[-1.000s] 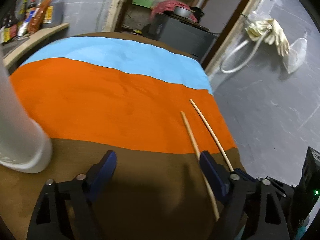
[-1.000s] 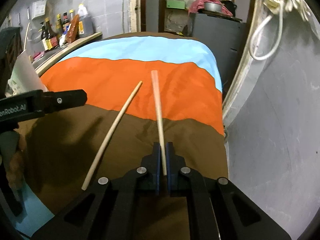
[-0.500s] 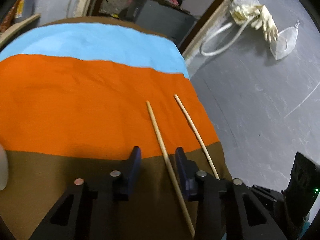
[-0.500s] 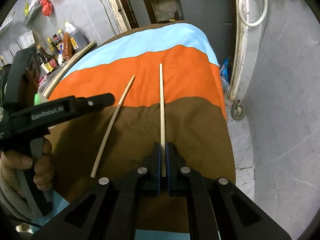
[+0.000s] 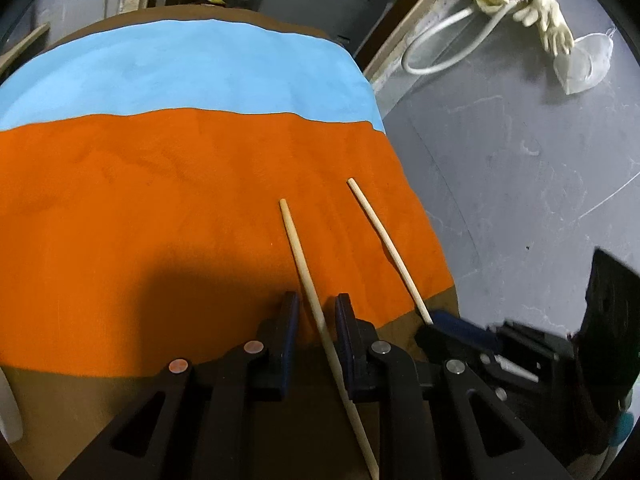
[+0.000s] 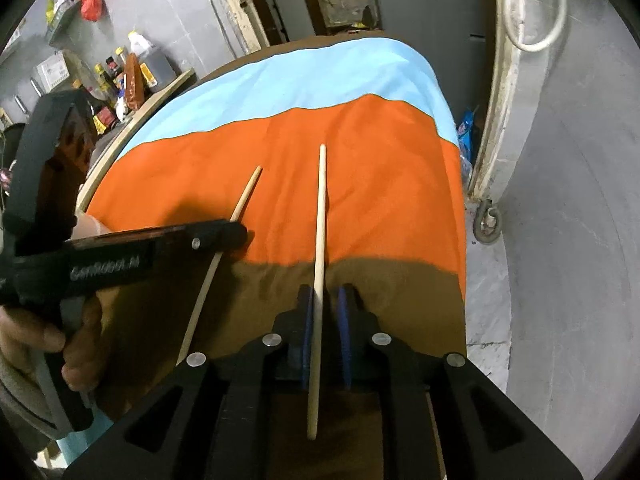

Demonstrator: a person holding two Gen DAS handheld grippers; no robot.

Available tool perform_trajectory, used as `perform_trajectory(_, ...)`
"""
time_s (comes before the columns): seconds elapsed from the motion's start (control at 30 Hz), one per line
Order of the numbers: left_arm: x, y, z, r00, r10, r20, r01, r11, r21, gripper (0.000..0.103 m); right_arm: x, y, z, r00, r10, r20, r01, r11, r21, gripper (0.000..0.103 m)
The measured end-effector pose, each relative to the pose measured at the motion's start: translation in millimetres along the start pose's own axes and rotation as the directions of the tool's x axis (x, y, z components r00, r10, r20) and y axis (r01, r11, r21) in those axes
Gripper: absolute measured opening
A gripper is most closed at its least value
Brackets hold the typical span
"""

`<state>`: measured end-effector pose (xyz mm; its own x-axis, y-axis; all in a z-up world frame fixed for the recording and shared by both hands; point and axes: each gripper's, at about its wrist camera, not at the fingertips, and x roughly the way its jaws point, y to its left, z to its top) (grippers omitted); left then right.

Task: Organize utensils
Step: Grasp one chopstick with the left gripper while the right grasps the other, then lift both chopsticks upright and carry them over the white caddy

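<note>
Two wooden chopsticks lie on the striped cloth (image 5: 160, 208). The left chopstick (image 5: 308, 280) runs between the fingers of my left gripper (image 5: 314, 308), whose jaws stand a little apart and do not touch it. The right chopstick (image 6: 320, 240) runs between the blue pads of my right gripper (image 6: 325, 300), whose jaws now show a narrow gap around it. In the left wrist view the right chopstick (image 5: 384, 240) ends at the right gripper (image 5: 448, 326). In the right wrist view the left gripper (image 6: 224, 236) sits over the left chopstick (image 6: 240, 208).
The table's right edge (image 5: 432, 232) drops to a grey floor (image 5: 520, 200). A white container's edge (image 5: 8, 412) shows at far left. Bottles (image 6: 120, 76) stand on a shelf at the back left. A dark cabinet (image 6: 432, 12) stands behind the table.
My left gripper moved right over the left chopstick and narrowed its jaws around it. My right gripper's jaws, shut on the right chopstick before, have parted slightly.
</note>
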<state>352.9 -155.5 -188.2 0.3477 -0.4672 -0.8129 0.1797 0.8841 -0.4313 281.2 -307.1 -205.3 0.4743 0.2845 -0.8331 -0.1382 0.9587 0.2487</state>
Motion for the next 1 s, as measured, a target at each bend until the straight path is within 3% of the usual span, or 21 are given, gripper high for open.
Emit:
perform_trajectory(0.23, 2, 2, 2, 1.0, -0.005, -0.029, 0.005, 1.0, 0.001, 0.012, 18, 1, 22, 0.998, 0.006, -0.059, -0.007, 1.0, -0.021, 0.013)
perform_trajectory(0.43, -1, 9, 1, 0.998, -0.013, -0.059, 0.008, 0.997, -0.081, 0.005, 22, 9, 29, 0.996, -0.017, -0.084, 0.016, 1.0, -0.01, 0.013)
perform_trajectory(0.5, -4, 12, -2, 0.998, -0.011, -0.066, 0.003, 0.993, -0.118, 0.005, 20, 9, 27, 0.998, 0.009, -0.069, -0.008, 1.0, 0.021, 0.004)
perform_trajectory(0.57, -12, 13, -7, 0.998, -0.02, -0.056, 0.012, 0.99, -0.142, 0.005, 17, 12, 23, 0.999, 0.008, -0.053, -0.006, 0.999, 0.034, 0.004)
perform_trajectory(0.7, -36, 11, -18, 0.999, -0.043, -0.001, 0.042, 0.988, -0.149, 0.005, -2, 15, 14, 0.998, 0.051, 0.035, -0.053, 0.996, 0.075, 0.004)
perform_trajectory(0.83, -66, 8, -27, 0.995, -0.05, 0.086, 0.061, 0.99, -0.131, 0.005, -26, 26, 9, 0.984, 0.104, 0.145, -0.117, 0.989, 0.089, 0.004)
perform_trajectory(1.0, -118, -6, -39, 0.965, -0.028, 0.26, 0.035, 0.999, -0.021, 0.005, -61, 48, 7, 0.944, 0.138, 0.298, -0.16, 0.986, 0.051, 0.004)
